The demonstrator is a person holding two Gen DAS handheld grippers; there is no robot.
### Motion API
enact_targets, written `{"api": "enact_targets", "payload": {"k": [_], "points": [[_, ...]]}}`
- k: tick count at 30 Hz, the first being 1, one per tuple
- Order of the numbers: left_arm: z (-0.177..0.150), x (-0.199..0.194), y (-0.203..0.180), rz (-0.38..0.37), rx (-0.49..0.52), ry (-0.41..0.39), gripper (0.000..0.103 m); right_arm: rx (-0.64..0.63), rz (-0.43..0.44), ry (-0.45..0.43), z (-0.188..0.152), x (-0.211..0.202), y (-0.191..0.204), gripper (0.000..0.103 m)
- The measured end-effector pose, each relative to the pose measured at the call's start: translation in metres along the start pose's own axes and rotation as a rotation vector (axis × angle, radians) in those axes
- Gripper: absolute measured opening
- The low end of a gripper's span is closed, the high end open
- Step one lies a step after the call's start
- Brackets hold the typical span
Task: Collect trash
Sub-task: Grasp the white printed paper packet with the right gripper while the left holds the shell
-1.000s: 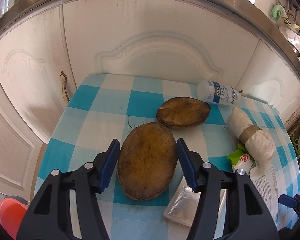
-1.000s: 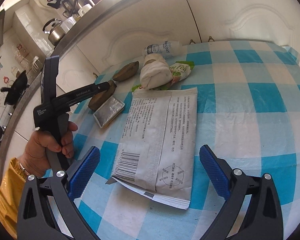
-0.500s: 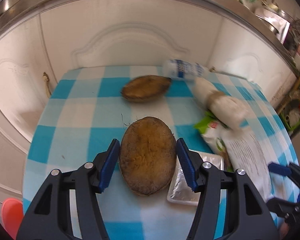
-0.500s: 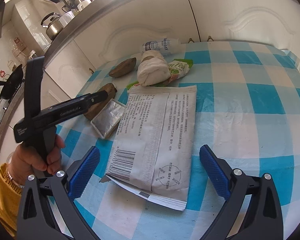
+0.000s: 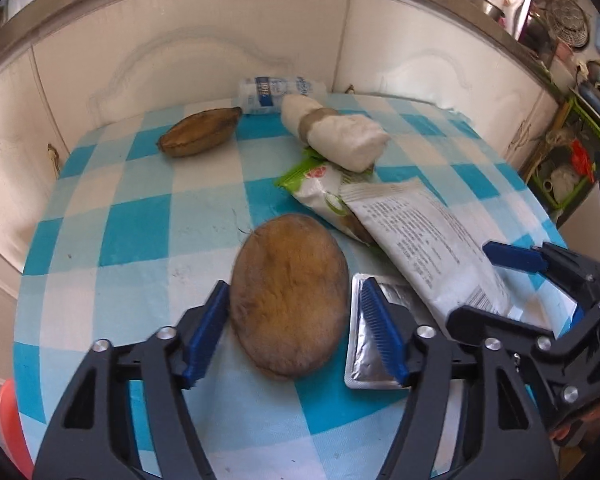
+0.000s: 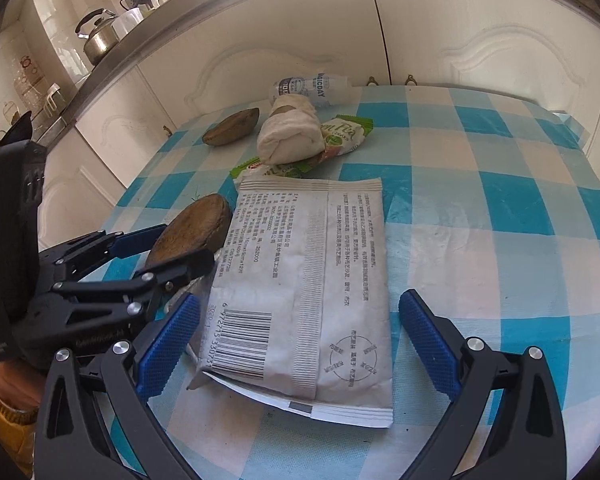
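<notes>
On a blue-and-white checked table (image 5: 136, 232) lies trash. My left gripper (image 5: 294, 332) is open around a brown fibrous husk (image 5: 288, 296), a finger on each side, not touching it. My right gripper (image 6: 298, 340) is open around the near end of a large white printed packet (image 6: 308, 280). A small silver foil pouch (image 5: 372, 344) lies beside the husk, under the left gripper's right finger. The husk also shows in the right wrist view (image 6: 192, 232), as does the left gripper (image 6: 152, 248).
Further back lie a second brown husk (image 5: 200, 132), a rolled white cloth with a brown band (image 5: 336, 136), a green-and-white snack wrapper (image 5: 320, 188) and a plastic bottle (image 5: 276, 92). White cabinet doors (image 5: 180, 60) stand right behind the table. A red object (image 5: 8, 420) sits lower left.
The left gripper has swung right and pulled back a little, still straddling the husk. The right gripper has stayed over the packet. The two grippers are now closer together.
</notes>
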State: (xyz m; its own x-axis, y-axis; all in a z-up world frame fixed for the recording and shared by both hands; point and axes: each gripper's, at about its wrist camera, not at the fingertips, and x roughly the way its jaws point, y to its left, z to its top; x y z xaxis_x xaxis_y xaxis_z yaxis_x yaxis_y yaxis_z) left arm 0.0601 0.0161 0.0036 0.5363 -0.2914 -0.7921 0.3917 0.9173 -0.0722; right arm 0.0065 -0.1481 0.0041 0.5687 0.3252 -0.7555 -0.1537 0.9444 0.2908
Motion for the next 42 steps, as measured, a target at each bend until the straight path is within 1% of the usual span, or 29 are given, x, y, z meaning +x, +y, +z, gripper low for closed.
{"api": "enact_targets", "payload": {"k": [4, 5, 7, 8, 15, 19, 21, 23, 24, 25, 28, 31, 37, 42], "points": [[-0.002, -0.002, 0.000, -0.004, -0.014, -0.009, 0.070, -0.023, -0.029, -0.002, -0.001, 0.001, 0.003, 0.098], [-0.002, -0.001, 0.001, -0.001, -0.014, -0.010, 0.069, -0.024, -0.030, -0.002, -0.001, 0.002, 0.003, 0.098], [-0.003, -0.003, 0.001, -0.007, -0.020, -0.014, 0.063, -0.028, -0.032, -0.001, -0.001, 0.002, 0.004, 0.098], [-0.003, -0.003, 0.002, -0.011, -0.026, -0.016, 0.061, -0.031, -0.036, -0.001, -0.001, 0.002, 0.004, 0.098], [-0.007, -0.007, 0.001, -0.006, -0.059, -0.024, 0.059, -0.036, -0.033, -0.001, -0.001, 0.003, 0.004, 0.099], [-0.013, -0.013, 0.002, 0.000, -0.087, -0.027, 0.059, -0.045, -0.046, 0.000, -0.001, 0.003, 0.005, 0.095], [-0.016, -0.015, 0.004, 0.005, -0.102, -0.029, 0.059, -0.045, -0.056, -0.004, -0.002, 0.002, 0.005, 0.090], [-0.019, -0.020, 0.006, 0.011, -0.122, -0.036, 0.059, -0.045, -0.061, -0.007, -0.003, 0.001, 0.005, 0.089], [-0.021, -0.023, 0.008, 0.015, -0.133, -0.042, 0.059, -0.044, -0.067, -0.010, -0.003, 0.001, 0.005, 0.085], [-0.022, -0.025, 0.009, 0.018, -0.143, -0.047, 0.059, -0.043, -0.071, -0.013, -0.004, 0.000, 0.004, 0.084], [-0.027, -0.035, 0.014, 0.027, -0.175, -0.059, 0.059, -0.040, -0.067, -0.016, -0.005, 0.000, 0.002, 0.081], [-0.034, -0.047, 0.019, 0.034, -0.207, -0.072, 0.059, -0.028, -0.058, -0.026, -0.006, -0.002, 0.000, 0.076], [-0.056, -0.072, 0.027, 0.056, -0.256, -0.085, 0.059, 0.008, -0.027, -0.042, -0.008, -0.006, -0.006, 0.074], [-0.081, -0.094, 0.035, 0.076, -0.300, -0.096, 0.059, 0.068, 0.036, -0.060, -0.011, -0.010, -0.016, 0.073]]}}
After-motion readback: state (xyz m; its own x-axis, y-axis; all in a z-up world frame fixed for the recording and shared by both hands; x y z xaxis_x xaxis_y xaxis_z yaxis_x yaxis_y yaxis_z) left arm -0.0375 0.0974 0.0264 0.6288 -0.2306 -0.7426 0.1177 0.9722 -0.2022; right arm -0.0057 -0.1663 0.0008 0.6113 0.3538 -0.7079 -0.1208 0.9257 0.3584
